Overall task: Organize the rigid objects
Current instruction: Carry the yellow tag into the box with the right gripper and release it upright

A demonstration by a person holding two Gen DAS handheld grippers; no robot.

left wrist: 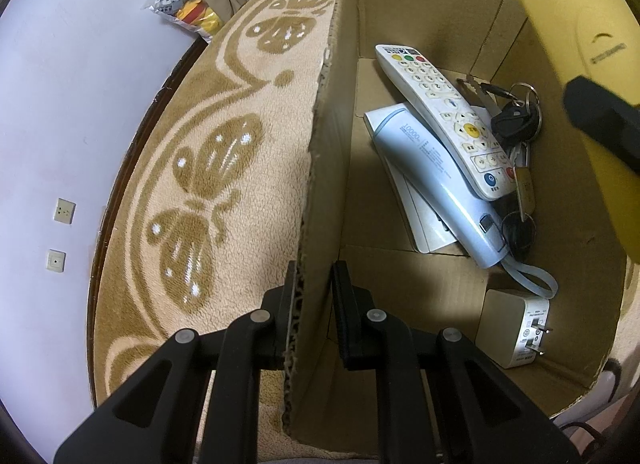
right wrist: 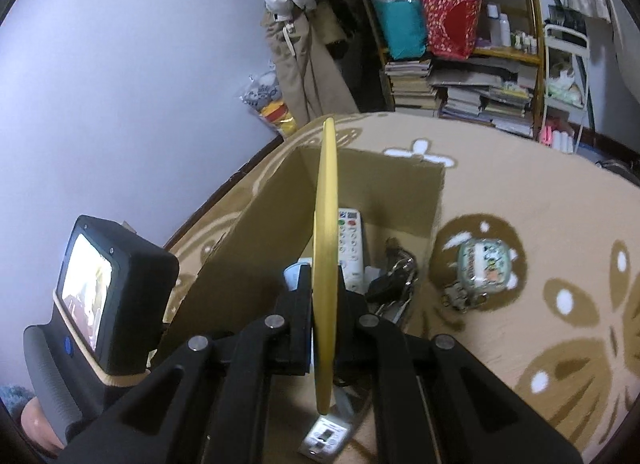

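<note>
Yellow plate [right wrist: 325, 264]: your right gripper [right wrist: 325, 328] pinches it on edge, both jaws pressed against its faces, and it hangs upright over the open cardboard box [left wrist: 400, 3].

Left gripper [left wrist: 314, 312]: you have it straddling the box's near wall, one jaw outside and one inside; the outer jaw lies against the card while the inner one shows a small gap, so I cannot tell whether it truly clamps.

Box contents: one white remote [left wrist: 444, 119] lying across one pale blue power bank [left wrist: 436, 183], one flat white item beneath them, one bunch of keys [left wrist: 516, 119] against the far side, one white plug adapter [left wrist: 516, 332] in the near corner.

Outside the box: one small printed packet [right wrist: 482, 264] on the butterfly-patterned rug [left wrist: 200, 183], with a bit of metal hardware just beside it.

Step in hand: you seem to be loading the plate into the box while steadying the wall.

Next move: probably lower the plate along a wall, edge first, so it slides beside the remote rather than landing on it, then release.
</note>
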